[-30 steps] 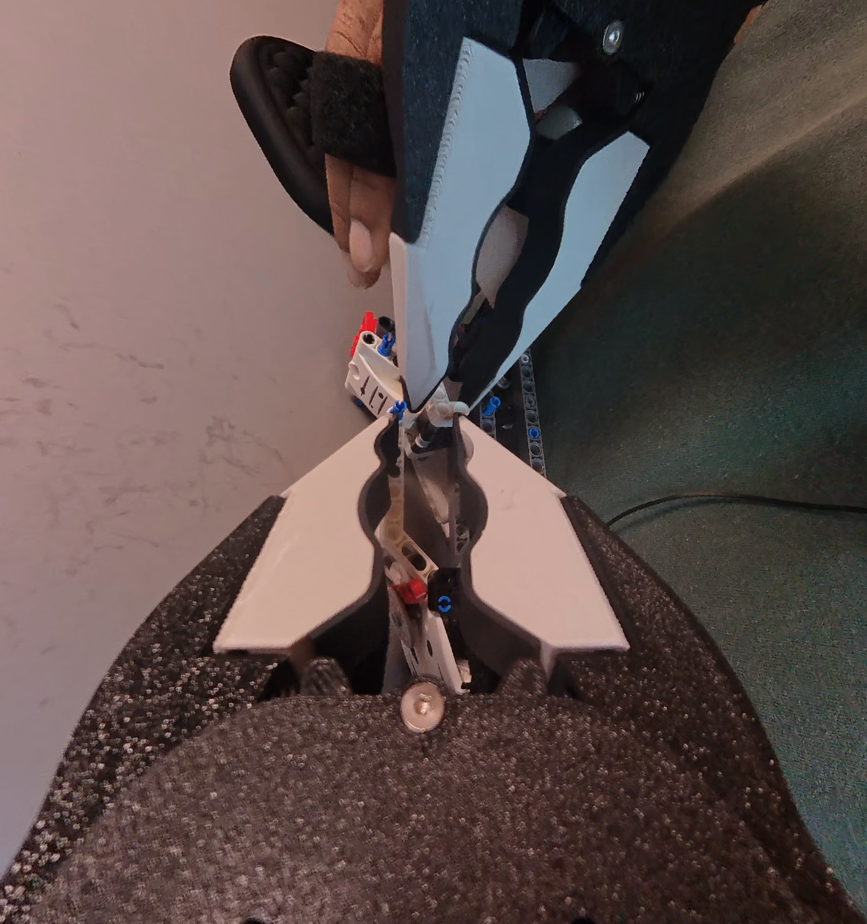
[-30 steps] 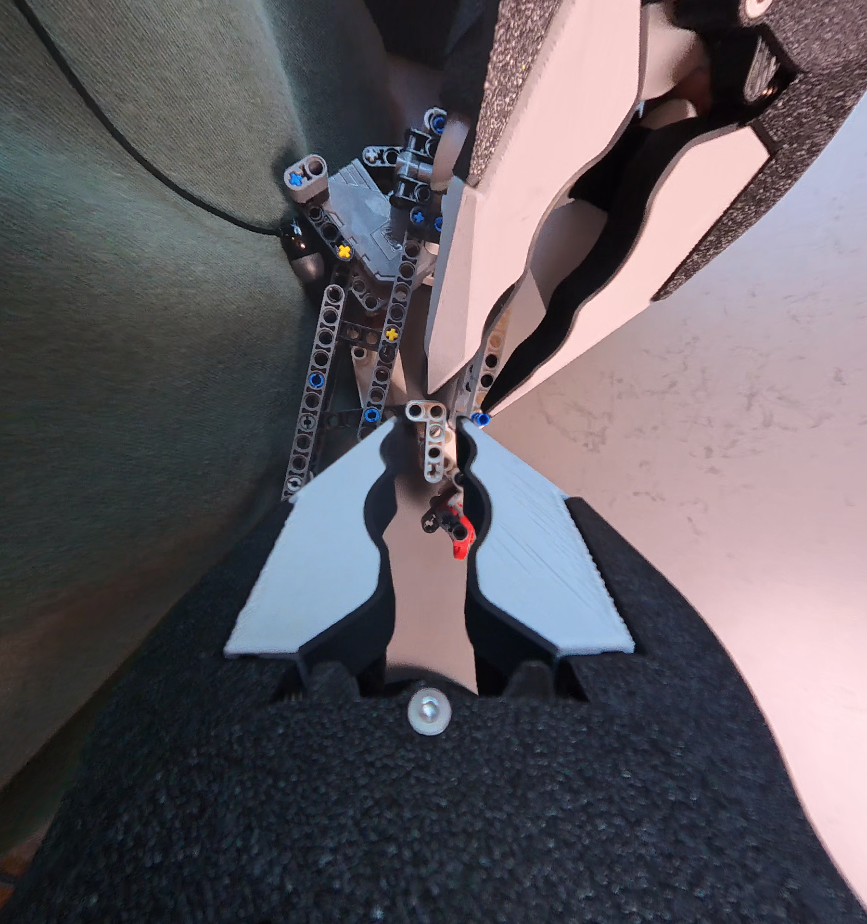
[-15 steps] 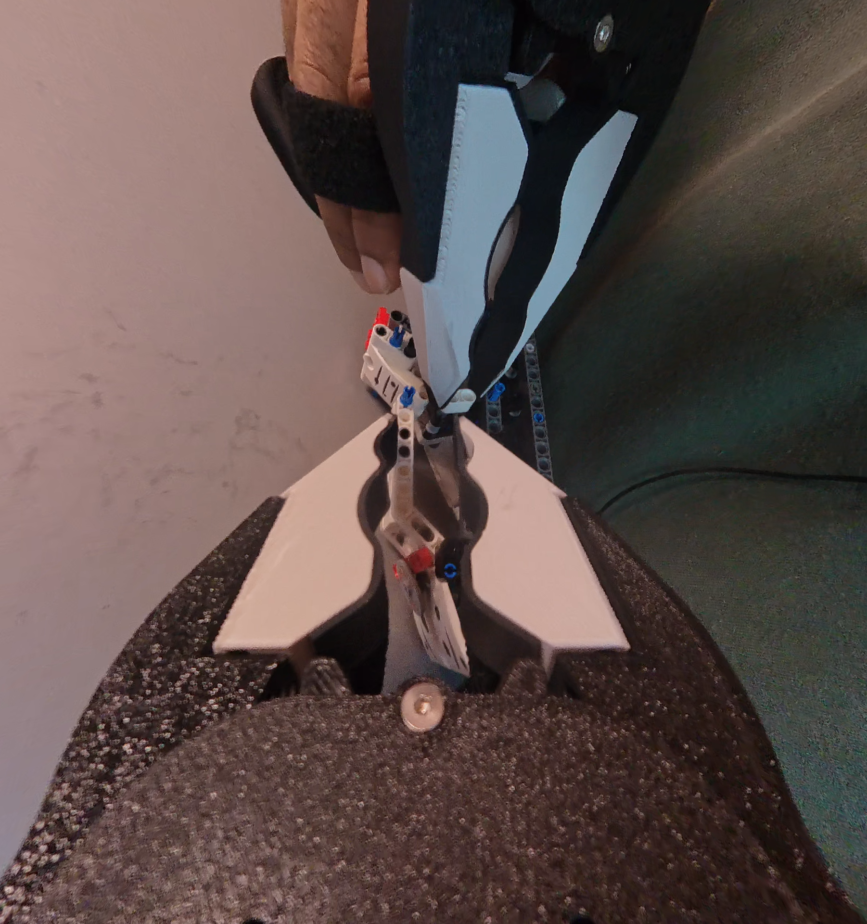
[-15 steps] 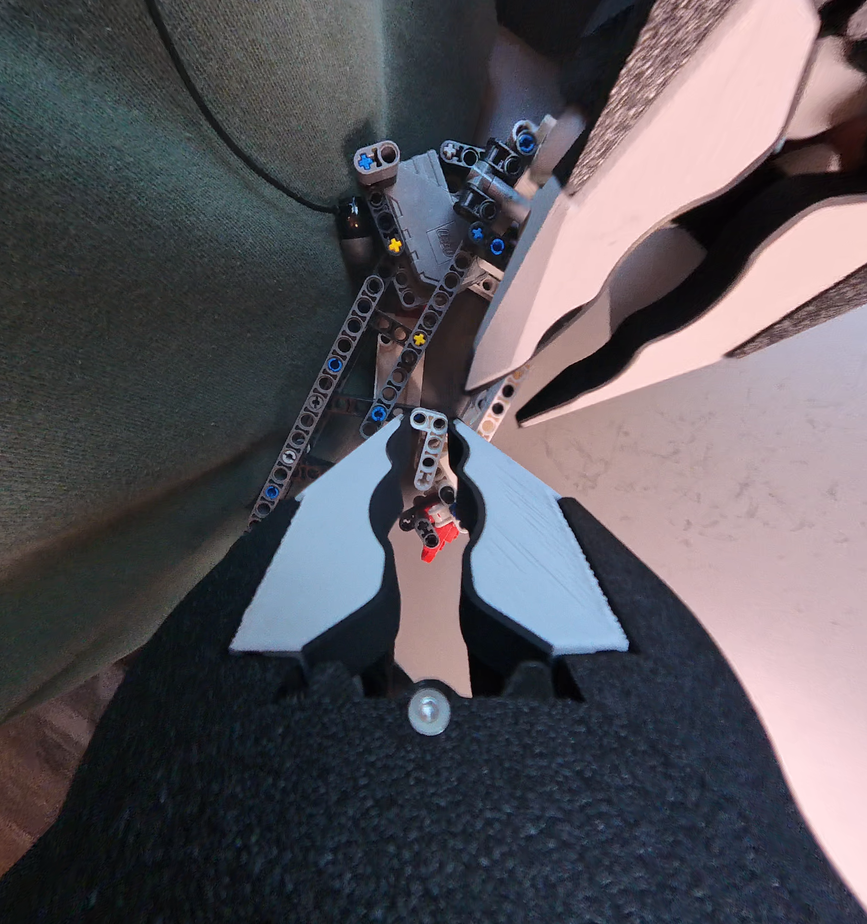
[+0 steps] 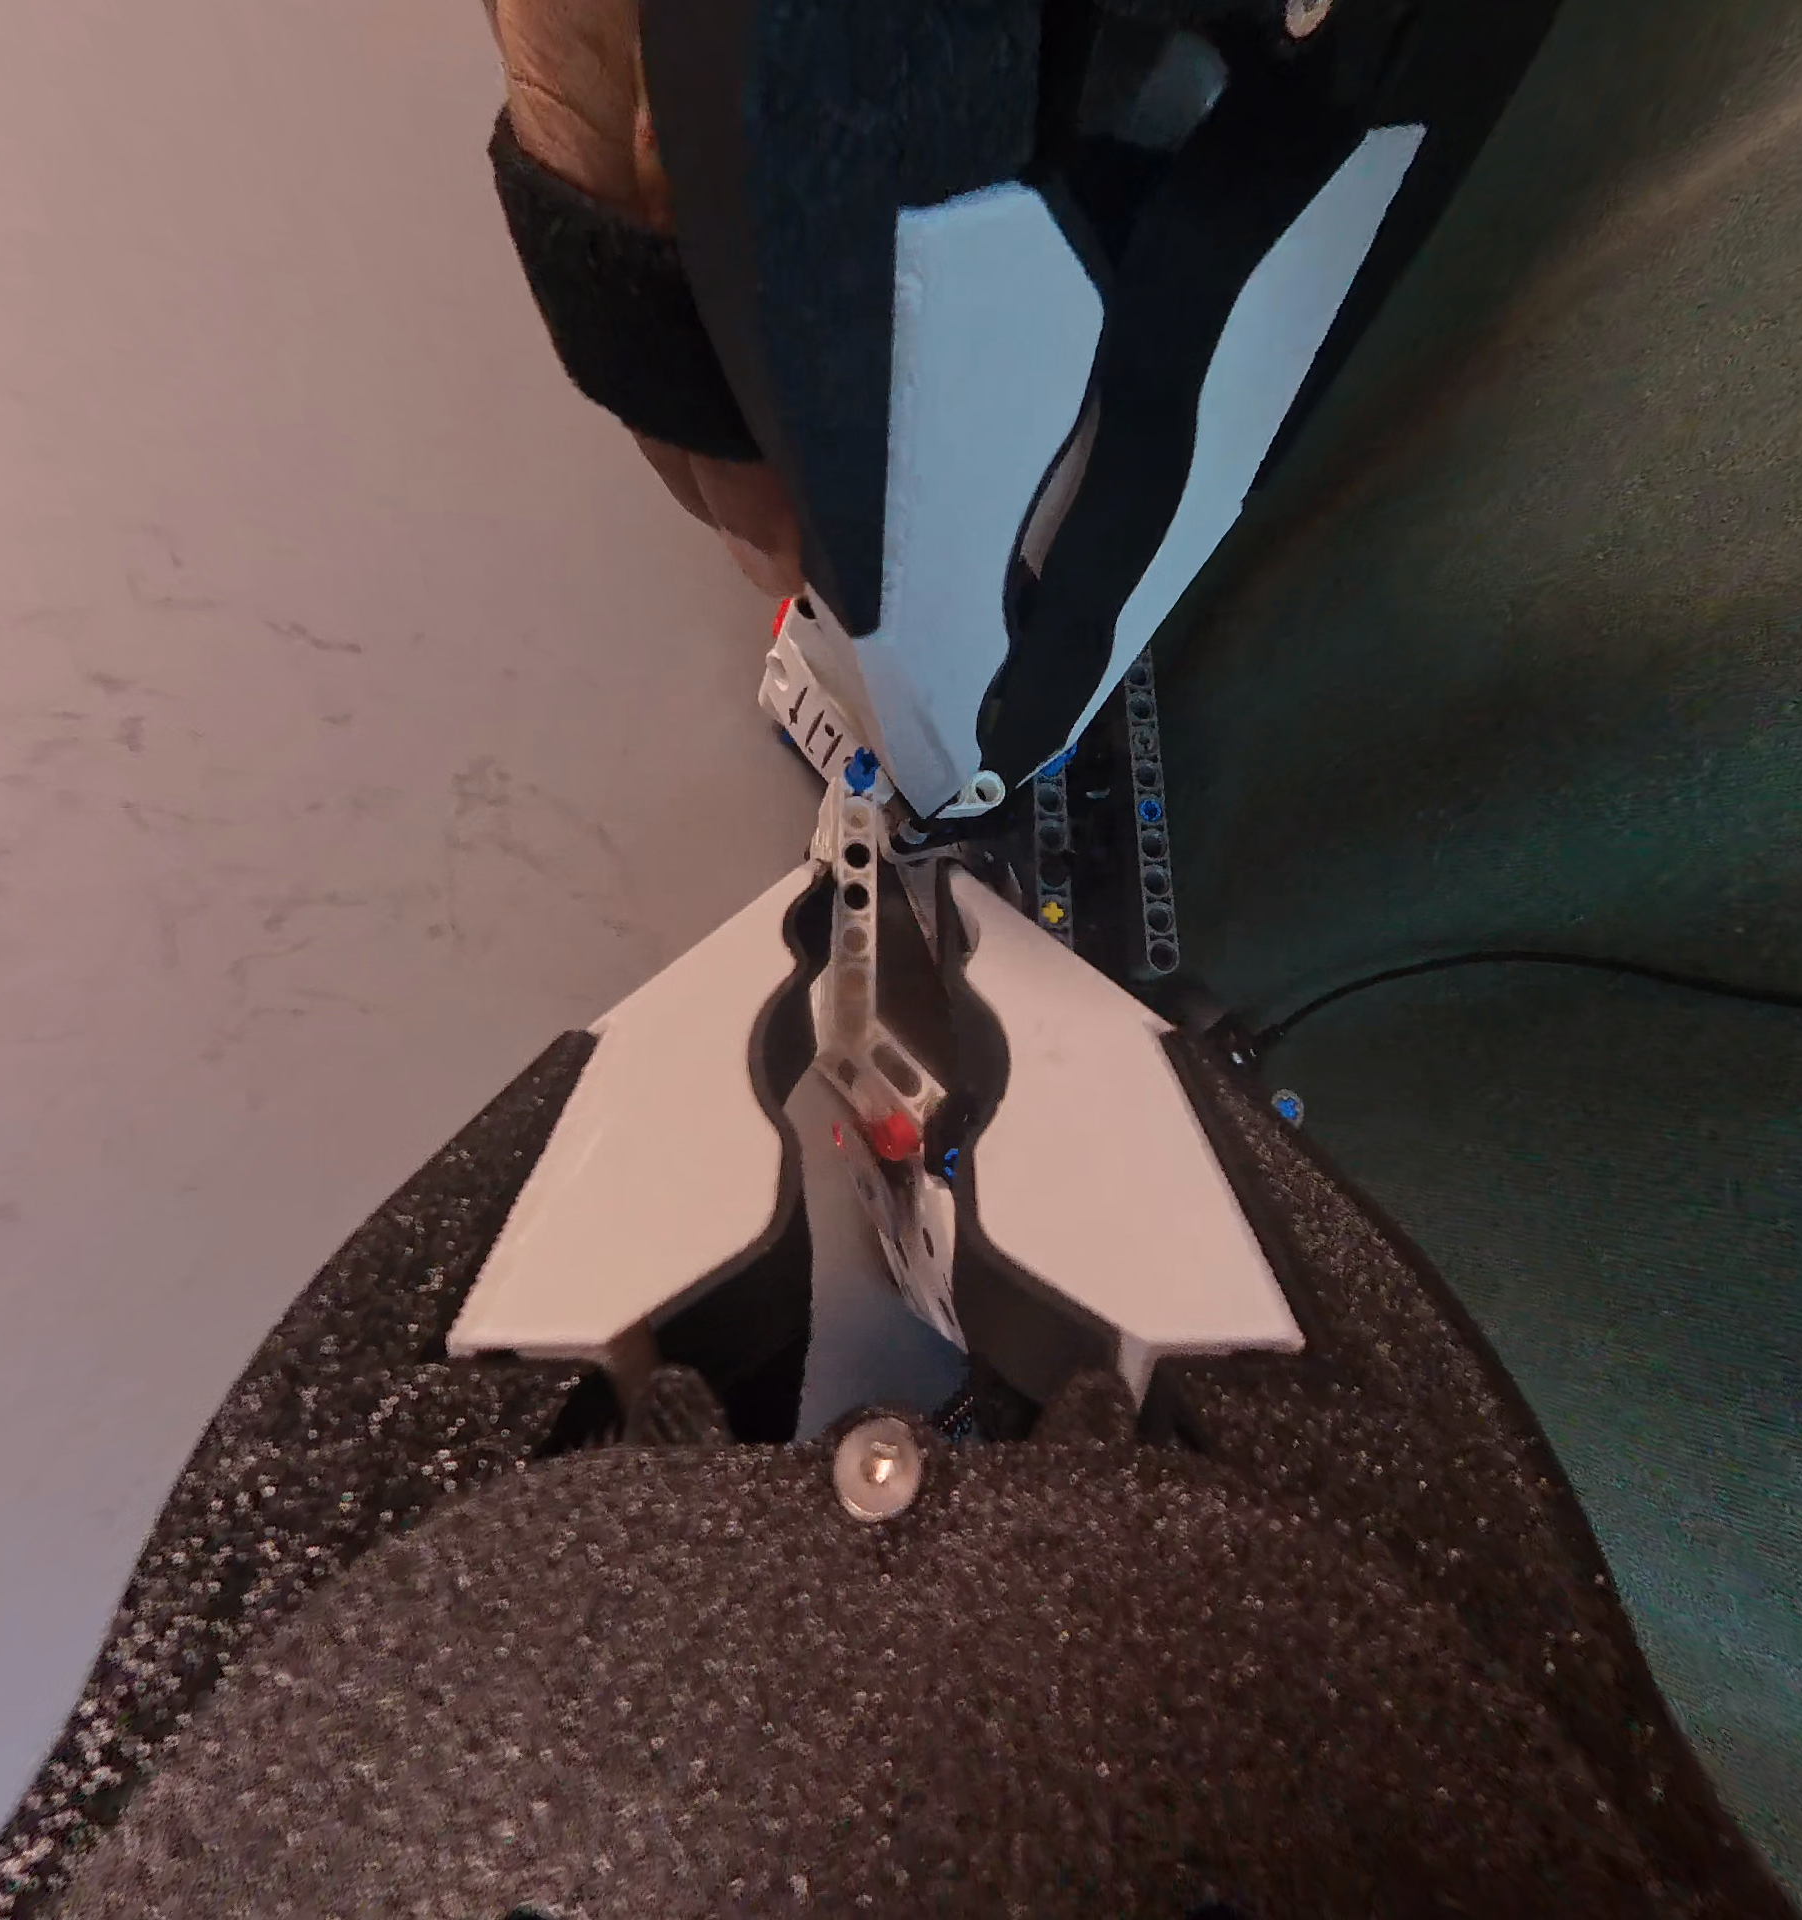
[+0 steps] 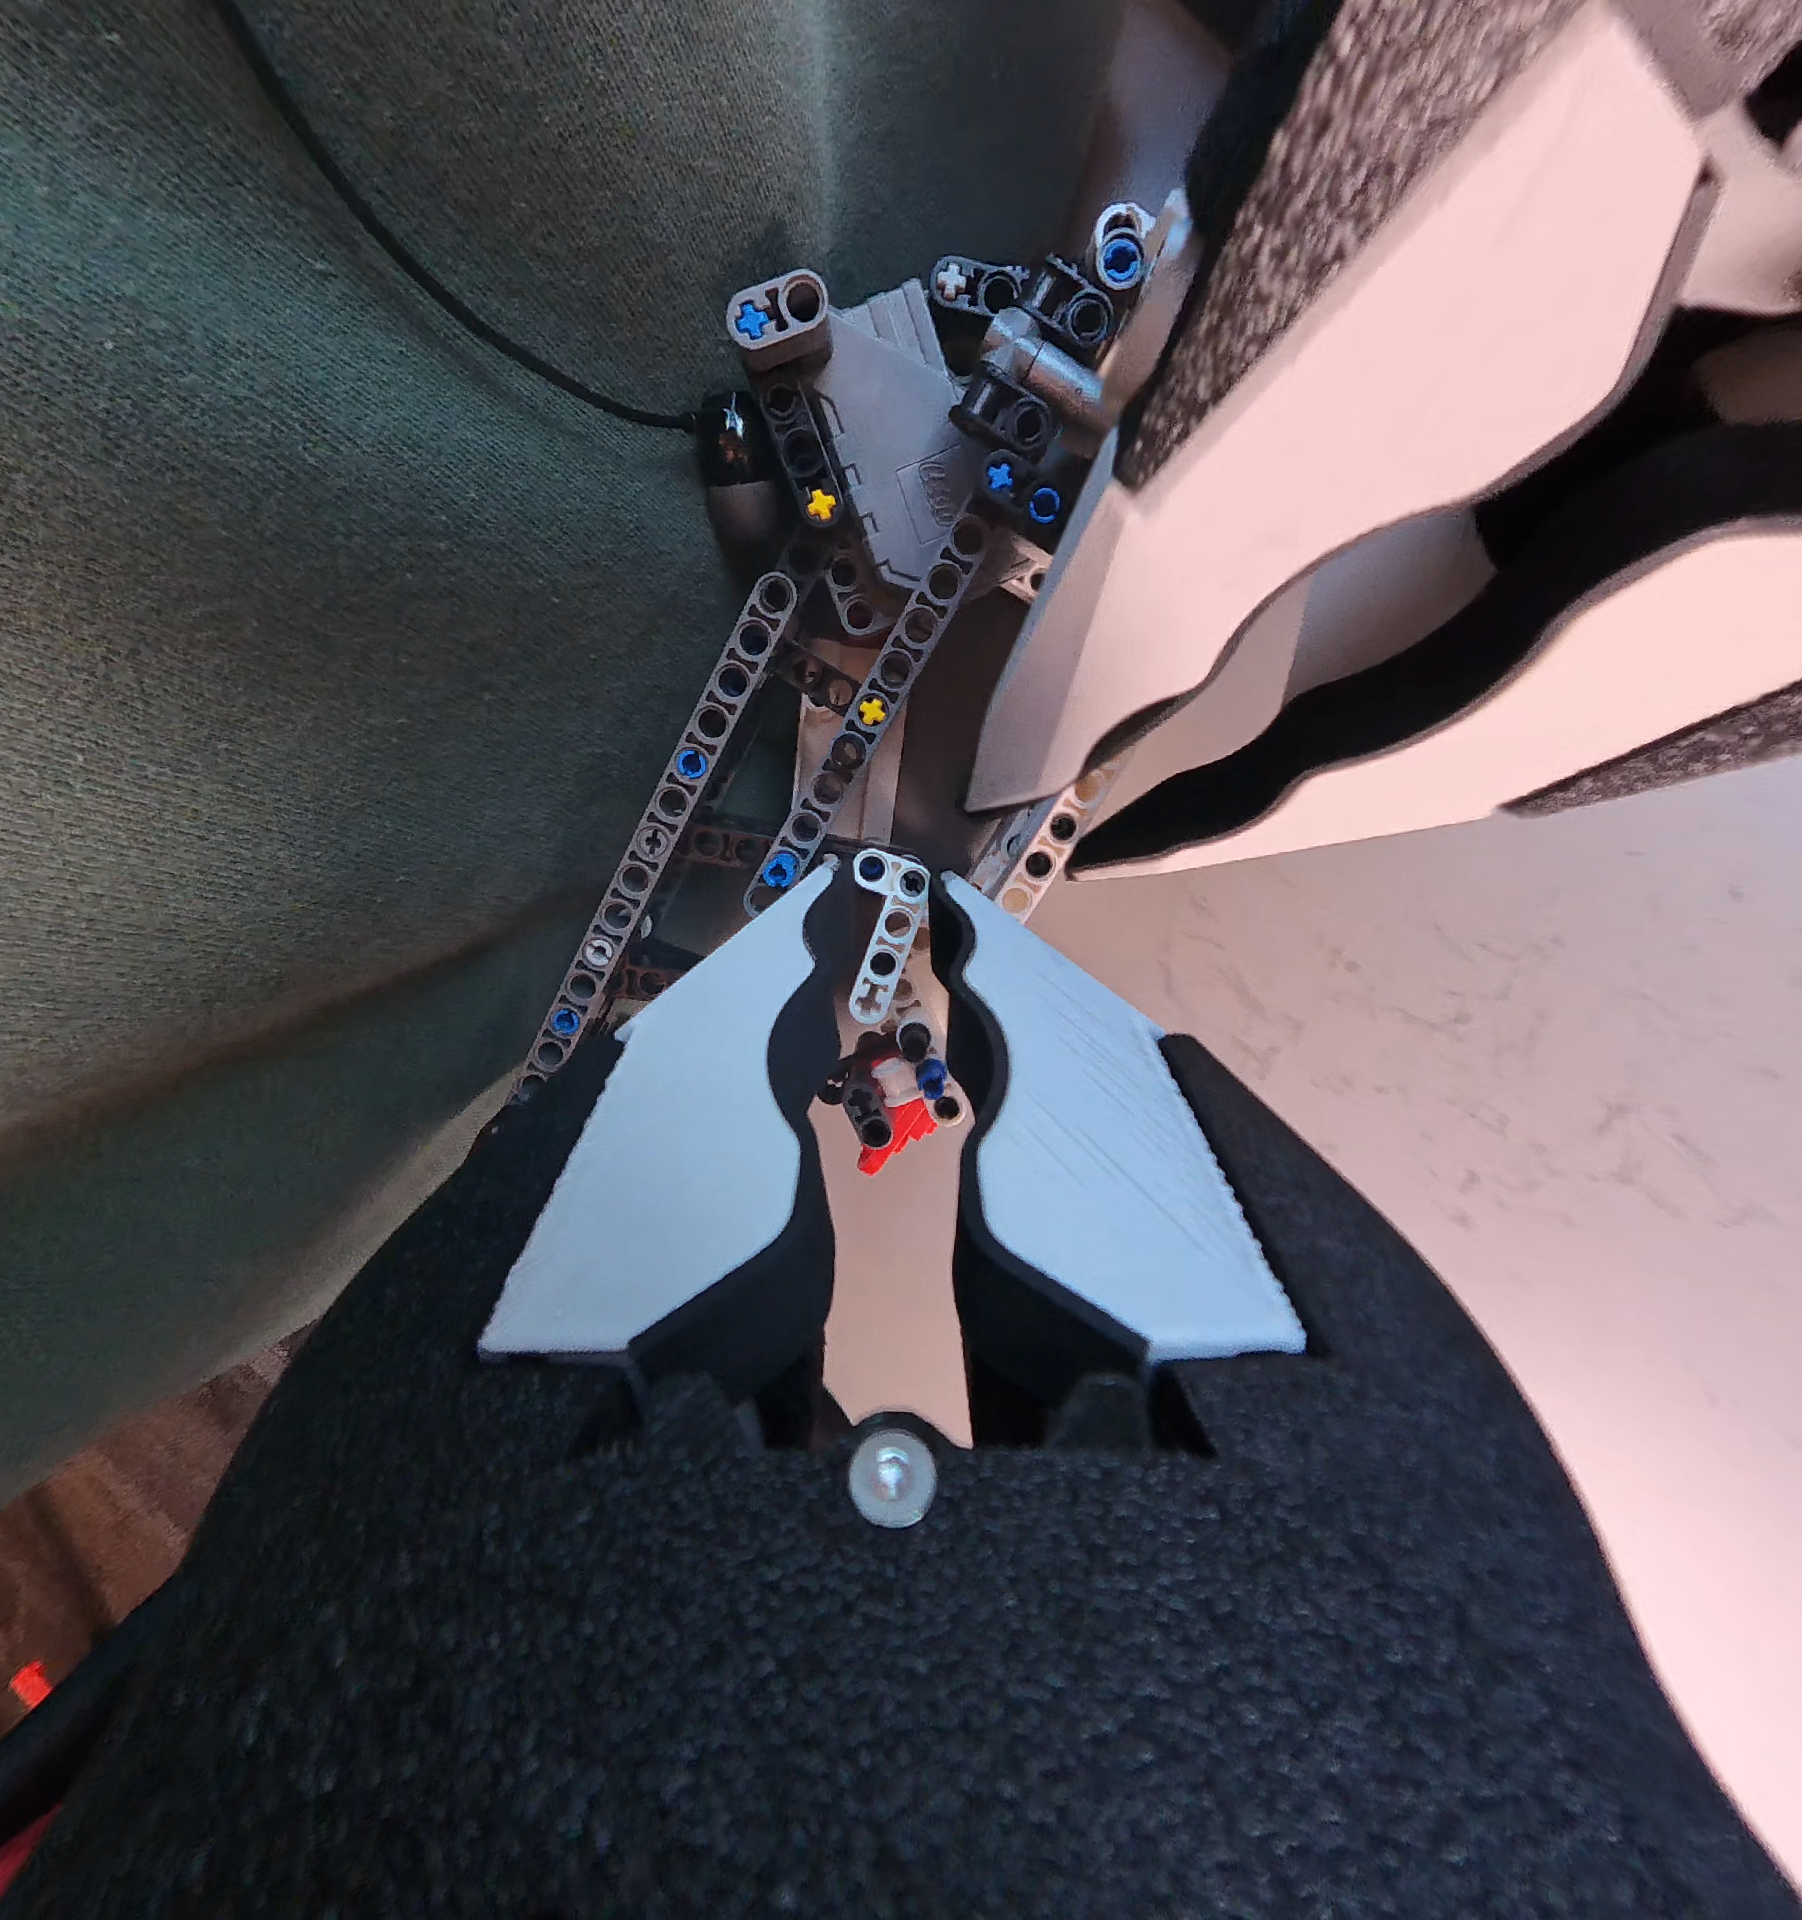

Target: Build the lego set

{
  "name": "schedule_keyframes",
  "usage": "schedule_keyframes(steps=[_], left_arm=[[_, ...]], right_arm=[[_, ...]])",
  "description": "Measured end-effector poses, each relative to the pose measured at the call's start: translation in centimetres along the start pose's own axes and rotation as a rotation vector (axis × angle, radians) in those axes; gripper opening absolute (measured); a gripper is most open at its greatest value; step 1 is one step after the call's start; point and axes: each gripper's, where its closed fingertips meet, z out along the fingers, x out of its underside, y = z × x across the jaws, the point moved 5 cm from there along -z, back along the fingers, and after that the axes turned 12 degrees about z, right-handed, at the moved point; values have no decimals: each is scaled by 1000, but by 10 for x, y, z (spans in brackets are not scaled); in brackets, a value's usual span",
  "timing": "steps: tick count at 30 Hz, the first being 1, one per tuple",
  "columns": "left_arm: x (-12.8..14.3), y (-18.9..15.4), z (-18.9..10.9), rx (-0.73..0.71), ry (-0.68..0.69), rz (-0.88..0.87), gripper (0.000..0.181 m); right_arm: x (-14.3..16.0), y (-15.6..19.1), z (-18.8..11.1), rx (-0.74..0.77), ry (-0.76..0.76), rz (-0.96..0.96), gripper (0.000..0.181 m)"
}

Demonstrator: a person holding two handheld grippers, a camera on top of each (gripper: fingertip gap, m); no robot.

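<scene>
My left gripper (image 5: pixel 881 873) is shut on the lego model, pinching its white holed beam (image 5: pixel 855 935) beside a red pin (image 5: pixel 892 1132). In the right wrist view the model (image 6: pixel 897 436) shows long grey holed beams (image 6: pixel 668 800), a dark grey panel and blue and yellow pins. There the left gripper (image 6: pixel 1027 831) reaches in from the upper right. My right gripper (image 6: pixel 881 883) is shut on a small light grey beam (image 6: pixel 886 935), held against the model's near end. In the left wrist view the right gripper (image 5: pixel 980 795) comes down from the top, tip to tip with mine.
A pale marbled tabletop (image 5: pixel 305 727) lies on one side. A person's dark green garment (image 6: pixel 253 623) with a thin black cable (image 6: pixel 461 301) is close behind the model. A hand (image 5: pixel 585 104) with a black strap holds the right gripper. Wooden floor (image 6: pixel 97 1507) shows low left. Only a small space, under 4 cm, lies between the two pairs of fingers.
The model has turned in my left gripper, showing more of its white beam. The right gripper has come closer in the left view, and the small beam stays at the model's end.
</scene>
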Motion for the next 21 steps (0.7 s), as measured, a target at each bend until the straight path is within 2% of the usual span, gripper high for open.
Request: schedule_keyframes(steps=[2,6,13,14,16,21], left_arm=[[6,1,5,-4,36,8,18],[8,0,7,-8,17,4,16],[7,4,3,-42,11,8,15],[7,4,3,-41,11,9,15],[6,4,4,-45,15,14,15],[6,4,4,-56,5,12,14]], right_arm=[[0,1,2,-16,1,7,13],[3,2,4,-16,-80,56,13],[9,5,-14,166,-209,110,16],[10,4,-19,181,-220,125,11],[14,2,-20,194,-194,138,5],[18,3,-13,145,-143,164,5]])
